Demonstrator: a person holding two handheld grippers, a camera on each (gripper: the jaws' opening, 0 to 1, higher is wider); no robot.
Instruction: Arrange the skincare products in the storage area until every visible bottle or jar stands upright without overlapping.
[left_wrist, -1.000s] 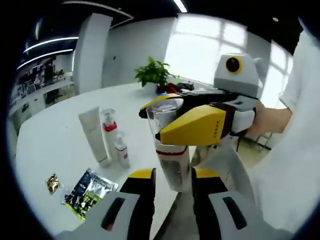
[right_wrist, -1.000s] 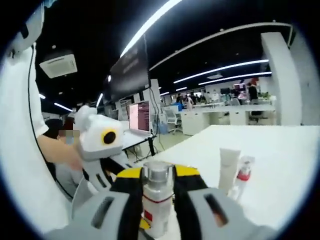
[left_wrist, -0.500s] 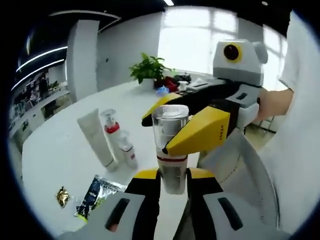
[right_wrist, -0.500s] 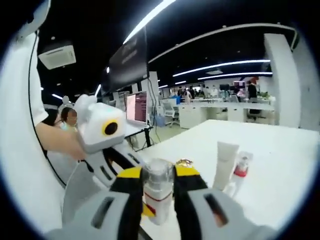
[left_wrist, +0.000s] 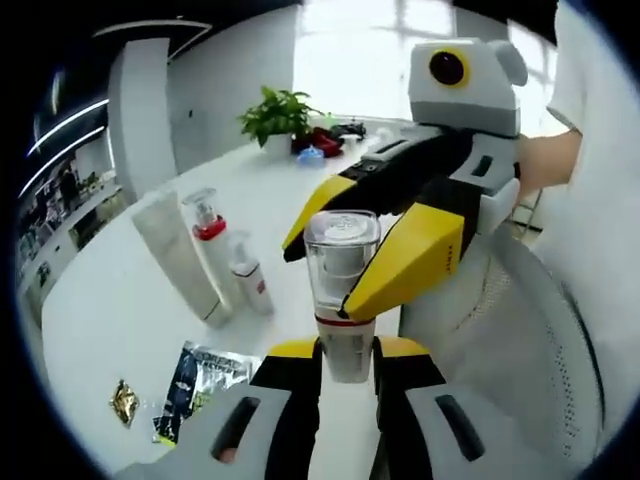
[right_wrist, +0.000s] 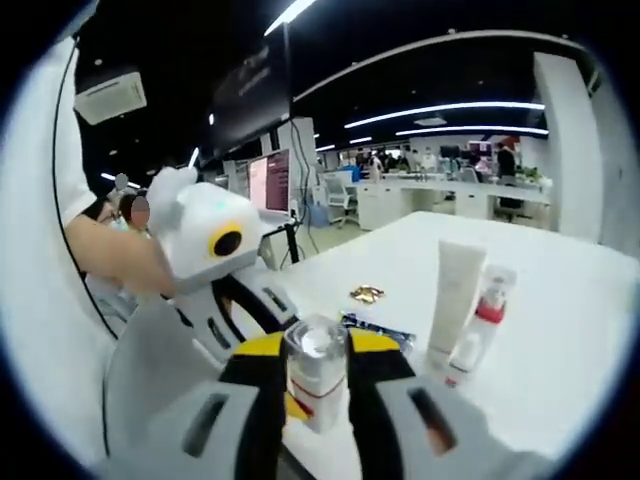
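Holding the clear-capped white bottle with a red band (left_wrist: 342, 290) upright off the bench's (left_wrist: 120, 300) near edge, left gripper (left_wrist: 345, 350) clamps its base, right gripper (left_wrist: 345, 245) its cap; the standing white tube (left_wrist: 180, 260) and red-collared pump bottles (left_wrist: 208, 240) wait far-left.

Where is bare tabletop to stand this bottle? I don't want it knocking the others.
Bare table lies left of the white tube, and more opens behind toward the potted plant. It is crowded around the tube, the red-collared pump bottle and small bottle, and nearer, by the sachet.
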